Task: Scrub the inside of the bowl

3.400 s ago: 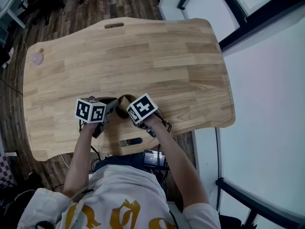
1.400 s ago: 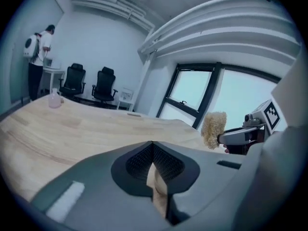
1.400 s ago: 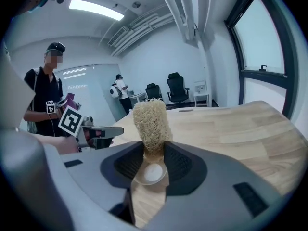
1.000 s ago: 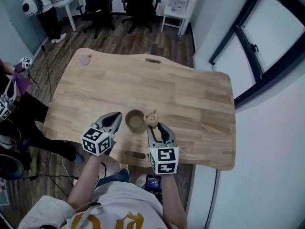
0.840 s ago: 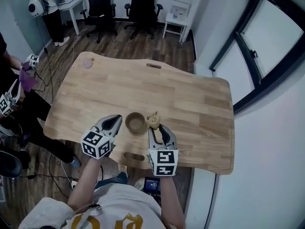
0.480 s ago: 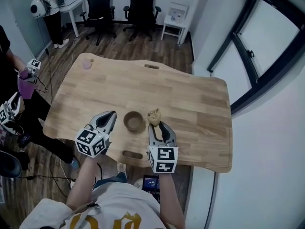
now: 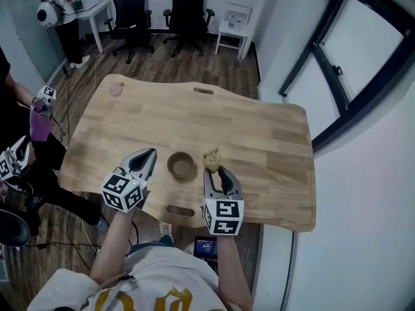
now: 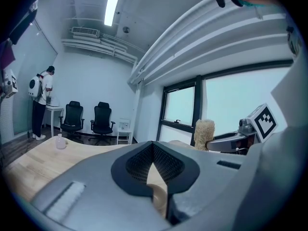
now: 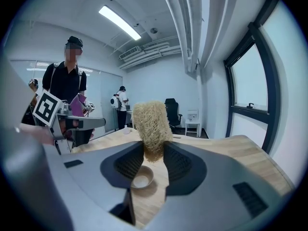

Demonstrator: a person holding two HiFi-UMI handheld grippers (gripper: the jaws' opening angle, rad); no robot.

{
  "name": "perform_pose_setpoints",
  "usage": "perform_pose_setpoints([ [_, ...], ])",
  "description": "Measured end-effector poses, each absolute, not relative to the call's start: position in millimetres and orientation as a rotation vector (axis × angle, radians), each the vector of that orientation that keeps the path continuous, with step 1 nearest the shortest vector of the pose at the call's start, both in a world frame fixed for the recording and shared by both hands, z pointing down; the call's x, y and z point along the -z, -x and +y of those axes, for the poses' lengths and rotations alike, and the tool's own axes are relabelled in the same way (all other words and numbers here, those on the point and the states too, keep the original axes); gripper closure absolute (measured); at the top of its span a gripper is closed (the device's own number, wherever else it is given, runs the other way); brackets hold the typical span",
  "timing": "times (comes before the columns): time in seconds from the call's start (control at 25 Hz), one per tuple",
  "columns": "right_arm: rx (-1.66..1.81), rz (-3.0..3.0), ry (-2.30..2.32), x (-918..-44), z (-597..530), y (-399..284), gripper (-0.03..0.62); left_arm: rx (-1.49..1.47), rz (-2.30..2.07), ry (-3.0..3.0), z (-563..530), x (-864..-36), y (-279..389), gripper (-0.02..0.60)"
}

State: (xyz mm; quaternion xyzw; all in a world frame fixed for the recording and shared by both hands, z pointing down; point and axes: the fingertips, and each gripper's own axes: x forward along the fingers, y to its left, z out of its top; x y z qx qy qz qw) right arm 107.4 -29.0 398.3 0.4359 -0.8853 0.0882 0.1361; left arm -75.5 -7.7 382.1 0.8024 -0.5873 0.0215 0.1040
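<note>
A small brown wooden bowl [image 7: 181, 166] stands upright on the table near its front edge. My right gripper [image 7: 216, 172] is just right of the bowl, shut on a tan loofah scrubber [image 7: 211, 159] that sticks up past its jaws. In the right gripper view the scrubber [image 9: 151, 126] fills the gap between the jaws, with the bowl [image 9: 142, 178] below and left of it. My left gripper [image 7: 150, 154] hovers just left of the bowl, shut and holding nothing. Its jaws meet in the left gripper view, where the scrubber [image 8: 204, 131] shows at the right.
The light wooden table [image 7: 259, 141] has a slot at its far edge [image 7: 203, 91] and another near me [image 7: 180, 210]. A small pink object [image 7: 115, 89] sits at the far left corner. Another person holding grippers [image 7: 35, 118] stands left of the table; office chairs stand behind.
A few seconds ago both grippers were close together over the bowl; now they stand apart on either side of it. In the last second the left gripper drifted slightly left.
</note>
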Motion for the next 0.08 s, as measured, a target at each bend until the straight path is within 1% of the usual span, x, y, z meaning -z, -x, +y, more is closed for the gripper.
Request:
perform_pose_setpoints([
  [0.08, -0.258, -2.56, -1.26, -398.9, -27.8, -105.7, 0.465, -0.06, -1.727, -2.371, -7.5, -381.7, 76.8, 0.581],
])
